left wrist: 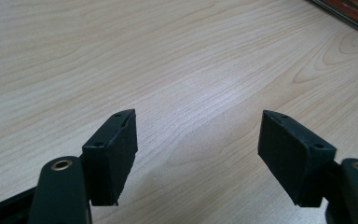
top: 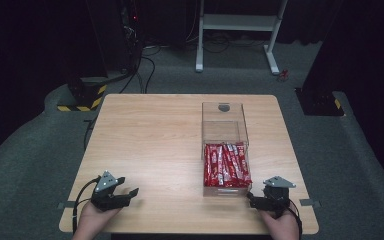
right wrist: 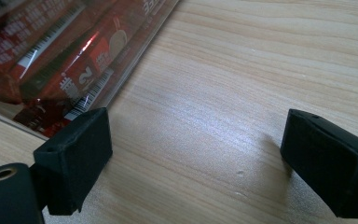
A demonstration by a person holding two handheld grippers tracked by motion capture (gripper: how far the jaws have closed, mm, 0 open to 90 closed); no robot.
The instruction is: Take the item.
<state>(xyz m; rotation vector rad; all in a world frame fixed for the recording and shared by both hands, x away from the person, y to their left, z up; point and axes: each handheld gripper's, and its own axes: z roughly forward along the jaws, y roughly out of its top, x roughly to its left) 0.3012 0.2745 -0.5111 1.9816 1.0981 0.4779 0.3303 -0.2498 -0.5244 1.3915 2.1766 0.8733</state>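
Observation:
A clear plastic box (top: 224, 131) stands on the right half of the wooden table (top: 150, 145), with several red snack packets (top: 226, 165) lying in its near half. My right gripper (top: 260, 200) rests on the table just off the box's near right corner, open and holding nothing. In the right gripper view the red packets (right wrist: 60, 56) show through the box wall just beyond my left jaw. My left gripper (top: 128, 195) rests near the table's front left edge, open, over bare wood (left wrist: 191, 93).
The far half of the clear box holds no packets. Beyond the table stand a white frame (top: 240, 30), black stands with yellow-black striped feet (top: 82, 97) and cables on a grey floor.

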